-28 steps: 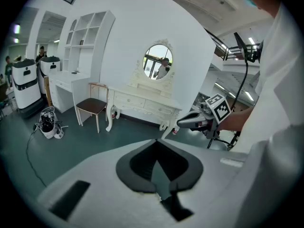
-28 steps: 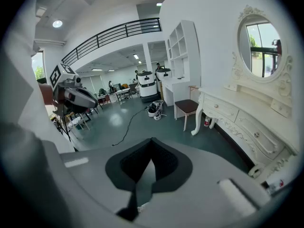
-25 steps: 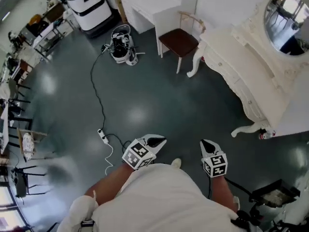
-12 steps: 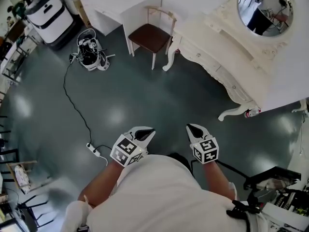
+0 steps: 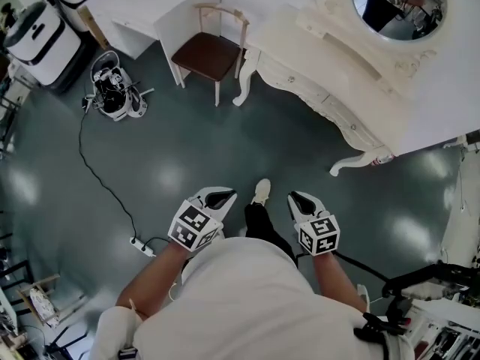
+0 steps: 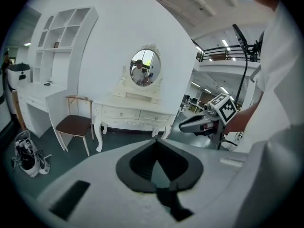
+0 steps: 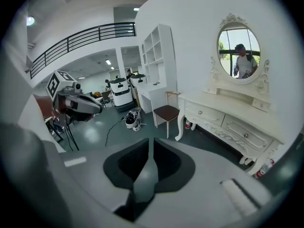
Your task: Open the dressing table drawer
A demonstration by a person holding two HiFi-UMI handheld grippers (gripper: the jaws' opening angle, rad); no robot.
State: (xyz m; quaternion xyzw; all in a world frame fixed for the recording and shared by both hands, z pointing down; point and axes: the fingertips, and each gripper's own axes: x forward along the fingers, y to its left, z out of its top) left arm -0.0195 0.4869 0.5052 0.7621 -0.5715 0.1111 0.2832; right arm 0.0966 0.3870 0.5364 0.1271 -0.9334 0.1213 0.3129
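— While the person stands on the floor [image 5: 225, 133], where is the dresser [image 5: 345, 81]?
— At two o'clock from the grippers in the head view, well apart from both. A mirror [image 5: 397, 2] sits on top of it.
— And the drawers [image 7: 244, 134]?
— They run along the dresser's front, and every front that shows is flush and closed. In the right gripper view they lie at three o'clock, each with a small knob. Neither gripper is near them.
— How does the left gripper [image 5: 225, 195] stand?
— It is held low before the body, at six o'clock of the head view, pointing toward twelve. Its jaws are closed tip to tip, with nothing between them.
— The right gripper [image 5: 296, 198]?
— It is just beside the left, at its three o'clock. Its own view shows the jaw tips meeting, and it carries nothing.
— What else is around?
— A chair [image 5: 206, 55] stands at eleven o'clock from the grippers, close to the dresser's left leg. A cable [image 5: 97, 178] trails over the floor at nine o'clock. The person's shoe [image 5: 261, 191] shows between the two grippers.
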